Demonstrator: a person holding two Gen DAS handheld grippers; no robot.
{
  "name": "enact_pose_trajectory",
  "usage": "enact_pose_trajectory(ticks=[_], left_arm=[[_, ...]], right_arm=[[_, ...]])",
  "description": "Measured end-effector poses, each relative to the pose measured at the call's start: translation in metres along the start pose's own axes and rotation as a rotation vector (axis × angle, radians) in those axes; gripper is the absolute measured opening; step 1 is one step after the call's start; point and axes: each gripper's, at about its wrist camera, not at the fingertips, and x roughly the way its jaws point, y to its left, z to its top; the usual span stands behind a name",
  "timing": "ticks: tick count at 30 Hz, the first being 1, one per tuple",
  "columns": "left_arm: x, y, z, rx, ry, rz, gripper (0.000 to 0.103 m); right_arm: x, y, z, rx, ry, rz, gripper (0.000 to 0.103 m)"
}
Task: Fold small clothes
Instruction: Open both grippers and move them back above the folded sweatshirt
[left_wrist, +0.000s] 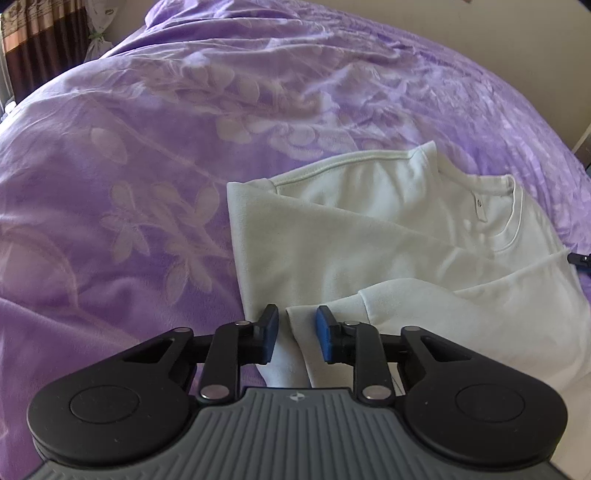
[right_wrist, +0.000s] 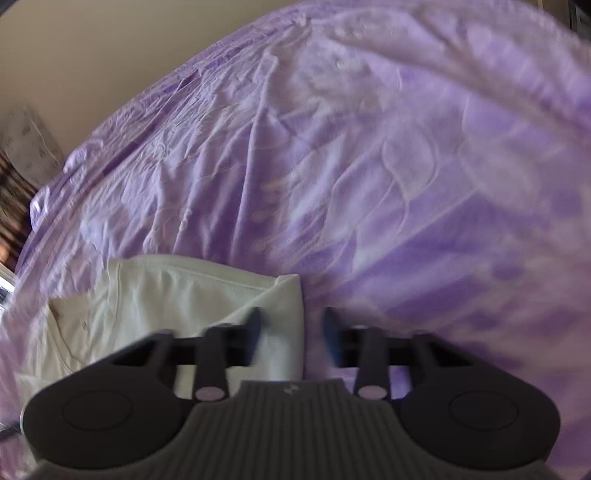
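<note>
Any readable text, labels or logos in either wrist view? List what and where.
No readable words or numbers.
Left gripper body: a small star-like emblem, no letters.
Neck tag inside the white T-shirt collar: mark too small to read.
Right gripper body: the same emblem, blurred.

A small white cotton crew-neck shirt (left_wrist: 388, 236) lay partly folded on the purple floral bedspread (left_wrist: 129, 184), front up, neckline with its inner tag facing away. One side had been turned inward, making a straight edge, and a sleeve lay folded across the lower body.
</note>
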Motion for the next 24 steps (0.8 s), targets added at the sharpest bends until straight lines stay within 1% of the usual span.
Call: enact_pose_trajectory(ticks=[1,2,4,5,7,9,10,11,12,13,14,15,16,20,22,24], left_arm=[[0.002,-0.001,0.000,0.007,0.005,0.005,0.024],[0.003,-0.002,0.000,0.013,0.009,0.008,0.023],[0.004,-0.006,-0.001,0.039,0.014,0.027,0.023],[0.005,-0.008,-0.002,0.051,0.014,0.036,0.023],[0.007,-0.012,-0.002,0.073,0.019,0.053,0.023],[0.006,-0.013,-0.001,0.072,0.021,0.061,0.023],[0.005,-0.013,-0.001,0.075,0.022,0.068,0.027],[0.002,-0.012,-0.001,0.076,0.020,0.074,0.029],[-0.001,-0.012,-0.001,0.074,0.020,0.075,0.031],[-0.007,-0.011,-0.001,0.068,0.018,0.069,0.031],[-0.013,-0.010,-0.002,0.063,0.014,0.066,0.031],[-0.021,-0.009,-0.003,0.063,0.009,0.072,0.031],[-0.030,-0.010,-0.005,0.070,0.003,0.079,0.031],[-0.074,-0.017,-0.016,0.128,-0.018,0.057,0.031],[-0.102,-0.024,-0.023,0.172,-0.041,0.046,0.031],[-0.133,-0.031,-0.031,0.220,-0.069,0.036,0.032]], right_arm=[[0.002,0.000,0.000,-0.004,-0.002,0.022,0.000],[0.000,0.002,-0.001,-0.024,-0.025,0.008,0.000],[-0.007,0.007,-0.001,-0.087,-0.090,-0.064,0.000],[-0.008,0.006,-0.001,-0.095,-0.104,-0.078,0.000],[-0.003,0.007,-0.002,-0.109,-0.095,-0.109,0.000],[-0.002,0.008,-0.004,-0.104,-0.087,-0.126,0.000],[-0.004,0.009,-0.004,-0.107,-0.085,-0.132,0.000],[-0.005,0.011,-0.003,-0.111,-0.072,-0.148,0.000],[-0.009,0.014,-0.001,-0.122,-0.060,-0.168,0.004],[-0.015,0.016,-0.001,-0.136,-0.057,-0.175,0.006],[-0.026,0.018,-0.003,-0.146,-0.058,-0.186,0.012],[-0.037,0.019,-0.004,-0.150,-0.051,-0.183,0.021],[-0.049,0.019,-0.006,-0.154,-0.046,-0.172,0.024],[-0.104,0.031,-0.020,-0.195,-0.015,-0.138,0.025],[-0.137,0.040,-0.031,-0.226,-0.016,-0.120,0.026],[-0.174,0.050,-0.041,-0.266,-0.023,-0.102,0.029]])
